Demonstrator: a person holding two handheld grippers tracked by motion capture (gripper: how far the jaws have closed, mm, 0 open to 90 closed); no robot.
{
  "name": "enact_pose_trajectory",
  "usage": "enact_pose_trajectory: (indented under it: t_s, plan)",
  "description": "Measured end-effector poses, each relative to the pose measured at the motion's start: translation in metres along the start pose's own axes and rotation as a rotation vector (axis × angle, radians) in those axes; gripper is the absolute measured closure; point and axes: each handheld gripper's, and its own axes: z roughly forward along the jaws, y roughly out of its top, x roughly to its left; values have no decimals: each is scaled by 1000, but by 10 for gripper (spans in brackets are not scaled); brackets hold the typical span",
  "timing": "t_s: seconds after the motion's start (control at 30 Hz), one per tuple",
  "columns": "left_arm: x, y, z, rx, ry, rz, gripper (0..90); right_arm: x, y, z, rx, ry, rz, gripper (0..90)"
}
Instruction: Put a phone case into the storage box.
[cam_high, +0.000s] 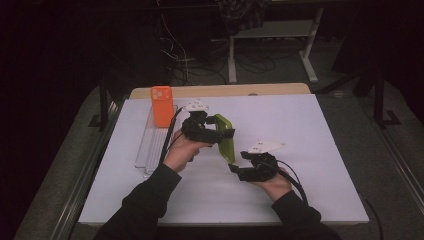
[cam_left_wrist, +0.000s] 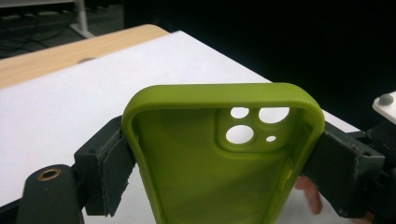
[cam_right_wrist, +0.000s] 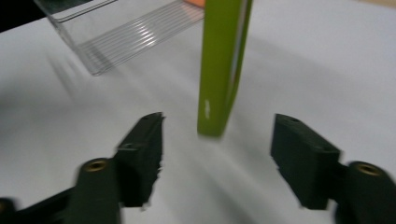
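Your left gripper (cam_left_wrist: 219, 172) is clamped across the green phone case (cam_left_wrist: 219, 154), one pad on each long side, with the camera cut-outs toward the far end and the hollow inside facing the camera. In the high view you hold that case (cam_high: 226, 137) up off the table (cam_high: 310, 130), tilted, near the middle. Your right gripper (cam_right_wrist: 217, 154) has its jaws spread, and the case's lower edge (cam_right_wrist: 219, 70) hangs beyond them, touching neither pad — so the case now rests on the left gripper alone.

The hand-over to the left looks done. What seems left is the placing: the clear ridged rack (cam_high: 152, 145) lies at the left of the table, with an orange phone case (cam_high: 162, 105) standing upright at its far end. The slots nearer you look free, though the clear plastic makes that hard to judge. I'd guess the green case belongs beside the orange one — carry it over and keep the squeeze light, since the sides look soft.
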Motion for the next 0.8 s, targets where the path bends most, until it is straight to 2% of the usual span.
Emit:
enact_pose_trajectory:
  t_s: [0.07,0.23,0.33,0.37,0.43,0.53,0.67,0.7,0.8]
  plan:
    - [4,5,-5,-1,25,-2,158,-5,-3,-5,9,7,8,226]
    - [15,23,-23,-26,86,9,158,-21,-13,-17,49,-19,19,85]
    - [24,35,-36,-34,125,26,158,-27,-21,-28,19,-52,-5,35]
    - [27,37,-39,-35,135,26,158,-30,-24,-31,8,-50,-6,12]
    - [33,43,-47,-47,164,23,158,-33,-27,-37,1,-35,3,0]
    - [42,50,-60,-72,199,13,158,-37,-32,-46,-14,-40,-6,0]
    - [57,54,-78,-84,256,13,158,-38,-40,-52,7,-48,-7,0]
    - [60,55,-81,-84,268,14,158,-39,-42,-53,8,-55,-26,0]
    - [71,55,-92,-86,314,18,158,-39,-47,-55,18,-62,-23,0]
